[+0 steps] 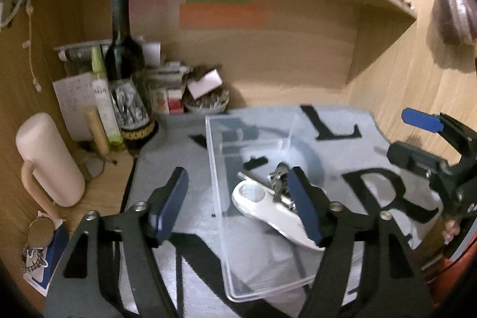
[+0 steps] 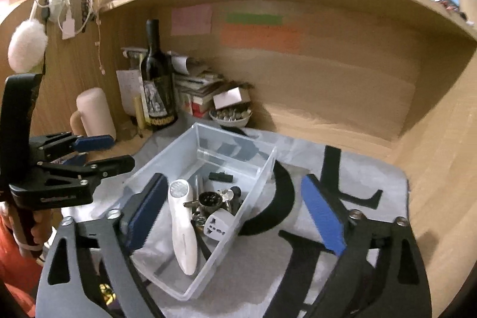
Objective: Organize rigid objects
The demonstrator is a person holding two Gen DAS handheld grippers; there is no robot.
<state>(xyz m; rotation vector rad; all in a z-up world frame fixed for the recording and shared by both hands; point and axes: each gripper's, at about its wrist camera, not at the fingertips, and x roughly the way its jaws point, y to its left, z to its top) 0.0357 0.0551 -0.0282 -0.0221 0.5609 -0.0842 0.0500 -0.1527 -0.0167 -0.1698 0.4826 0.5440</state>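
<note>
A clear plastic box [image 1: 215, 169] [image 2: 167, 157] with a divider stands on a grey mat [image 1: 342, 157] [image 2: 357, 184] printed with black letters. Inside lie a white handheld device [image 1: 268, 207] [image 2: 182, 225], metal keys and small parts [image 1: 278, 184] [image 2: 211, 198], a white plug adapter [image 2: 219, 227] and a small black piece [image 1: 255, 162] [image 2: 220, 176]. My left gripper [image 1: 238, 206] [image 2: 110, 152] hovers above the box, open, with nothing between its blue pads. My right gripper [image 2: 235, 216] [image 1: 414, 136] is also above the box, open wide and holding nothing.
A dark wine bottle [image 1: 122, 64] [image 2: 156, 79], a cream mug [image 1: 47, 160] [image 2: 95, 112], stacked papers and a bowl of small items [image 1: 205, 105] [image 2: 231, 115] crowd the back left corner. Wooden walls and a shelf overhead enclose the desk.
</note>
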